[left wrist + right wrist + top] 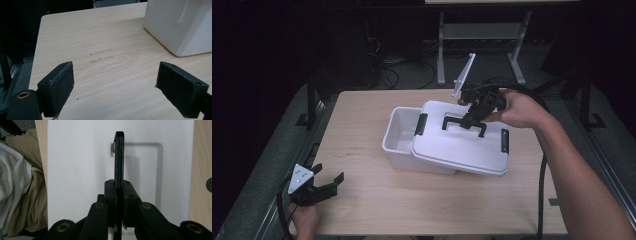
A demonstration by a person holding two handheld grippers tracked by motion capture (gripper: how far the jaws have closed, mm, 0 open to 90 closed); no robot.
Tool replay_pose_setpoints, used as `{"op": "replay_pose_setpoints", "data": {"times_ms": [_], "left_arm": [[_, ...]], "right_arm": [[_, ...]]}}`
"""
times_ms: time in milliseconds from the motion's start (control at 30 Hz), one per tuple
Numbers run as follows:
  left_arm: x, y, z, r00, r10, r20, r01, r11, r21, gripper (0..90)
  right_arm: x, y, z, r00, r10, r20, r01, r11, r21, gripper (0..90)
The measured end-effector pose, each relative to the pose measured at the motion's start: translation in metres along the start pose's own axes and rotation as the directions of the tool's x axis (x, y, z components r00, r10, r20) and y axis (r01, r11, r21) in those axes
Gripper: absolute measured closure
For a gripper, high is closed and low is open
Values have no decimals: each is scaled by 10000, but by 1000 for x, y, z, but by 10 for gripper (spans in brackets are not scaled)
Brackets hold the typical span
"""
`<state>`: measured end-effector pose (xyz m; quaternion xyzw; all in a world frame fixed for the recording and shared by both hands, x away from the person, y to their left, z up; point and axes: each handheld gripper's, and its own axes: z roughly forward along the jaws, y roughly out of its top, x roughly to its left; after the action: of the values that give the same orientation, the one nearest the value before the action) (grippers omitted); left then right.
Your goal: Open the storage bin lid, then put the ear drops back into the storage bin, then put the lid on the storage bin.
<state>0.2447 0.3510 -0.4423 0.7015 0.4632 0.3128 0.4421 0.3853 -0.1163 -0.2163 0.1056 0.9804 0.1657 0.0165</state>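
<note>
Because its jaws were pressed together on the black handle (119, 157) of the white lid (460, 137), the right gripper (473, 119) could carry the lid by that one thin bar; in the right gripper view the pads sat flat against both faces of the upright handle, which stood edge-on between them, hinged up out of its recess in the lid. Holding it at the middle kept the lid roughly balanced. From the high view the lid lay askew over the white box (404, 137), covering its right part and leaving the left end open, its near edge overhanging the box wall. It looked slightly tilted, though whether it rested on the rim or hung just clear of it I could not tell from that angle. Black latches (421, 124) showed on the lid's short ends, hanging loose, which fitted a lid that was free of the box.

Meanwhile the left gripper (328, 184) sat near the front left corner of the wooden table (377, 205), well apart from the box, its jaws spread wide with nothing between them; the left gripper view showed only bare tabletop between the pads (60, 85) and a corner of the box (180, 27) beyond. Parked there, it left the work over the box free for the other hand.
</note>
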Motion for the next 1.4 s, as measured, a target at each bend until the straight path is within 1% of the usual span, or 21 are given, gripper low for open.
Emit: {"op": "replay_pose_setpoints", "data": {"times_ms": [167,233,300,433,500,700,800,1033,1233,1400], "left_arm": [[0,1,1,10000,64,25,-64,10000,34,137],[0,1,2,10000,23,39,-23,10000,37,137],[-1,1,2,10000,63,49,-63,10000,75,137],[0,1,2,10000,92,39,-92,9999,72,137],[0,1,1,10000,76,38,-77,10000,41,137],[0,1,2,10000,59,56,-59,10000,42,137],[0,1,2,9999,108,56,-109,9999,66,137],[1,1,1,10000,47,55,-47,10000,-10,137],[3,1,-2,10000,-2,23,2,10000,-58,137],[2,1,-1,10000,16,45,-16,10000,-47,137]], "right_arm": [[-3,4,2,10000,8,-27,-8,10000,-48,840],[-5,6,3,10000,35,-62,-35,10000,-62,840],[-5,9,5,10000,26,-95,-26,10000,14,840],[-7,13,5,10000,7,-96,-7,10000,-12,840],[-8,16,5,10000,52,-25,-52,10000,-25,840],[-8,23,6,10000,-28,44,29,10000,-32,840],[-9,26,8,10000,-71,1,71,10000,28,840],[-11,34,12,9998,-185,-28,186,9998,37,840],[-13,39,17,9998,-180,-25,180,9998,45,840],[-14,44,20,9998,-213,-26,213,9998,33,840]]}}
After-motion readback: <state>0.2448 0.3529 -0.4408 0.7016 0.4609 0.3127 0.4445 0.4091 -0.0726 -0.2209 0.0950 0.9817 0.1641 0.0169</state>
